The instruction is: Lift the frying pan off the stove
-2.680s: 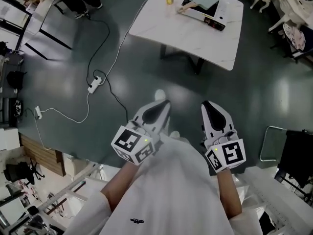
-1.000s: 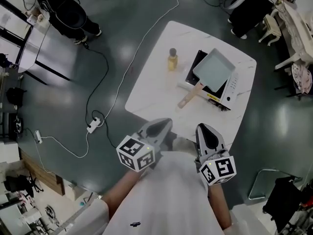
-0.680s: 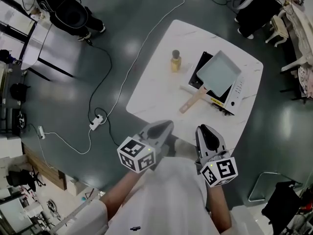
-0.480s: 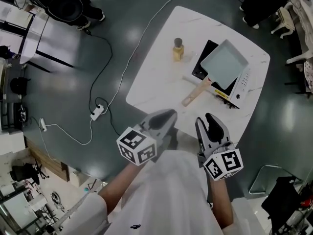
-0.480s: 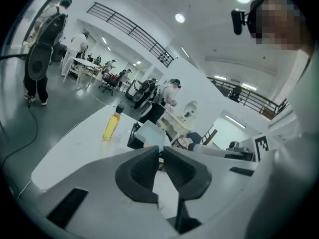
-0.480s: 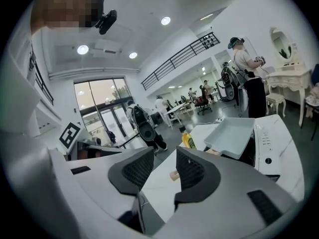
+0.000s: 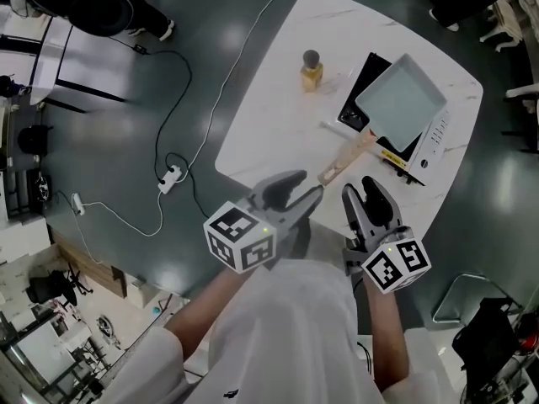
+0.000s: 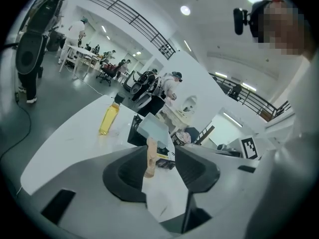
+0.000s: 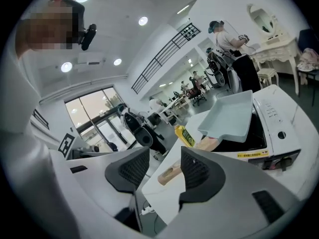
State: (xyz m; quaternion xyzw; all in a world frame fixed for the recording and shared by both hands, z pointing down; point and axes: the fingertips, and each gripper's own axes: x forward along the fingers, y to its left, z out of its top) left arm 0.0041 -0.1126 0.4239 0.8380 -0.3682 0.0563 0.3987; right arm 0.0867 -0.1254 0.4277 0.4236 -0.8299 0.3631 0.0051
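My left hand-held gripper (image 7: 299, 190) and right hand-held gripper (image 7: 364, 194), jaws just opened wide, are empty. The pale square frying pan (image 7: 402, 103) ahead looks rigid and probably head-heavy, so I'd grip its wooden handle (image 7: 347, 160).

Pale square frying pan (image 7: 402, 106) atop stove (image 7: 428, 141), wooden handle overhanging table.

The person wears a white shirt (image 7: 286, 326) with short sleeves and a small dark logo (image 7: 227, 393) on the front. Each hand carries pale grey plastic tongs: the left tongs (image 7: 308, 184) and the right tongs (image 7: 364, 185). Their jaws are broad and rounded, lined with black ribbed pads (image 8: 130, 171), and have just been opening with nothing between them. Behind each pair sits a white cube (image 7: 241, 236) printed with black square markers, with a tiny green light.
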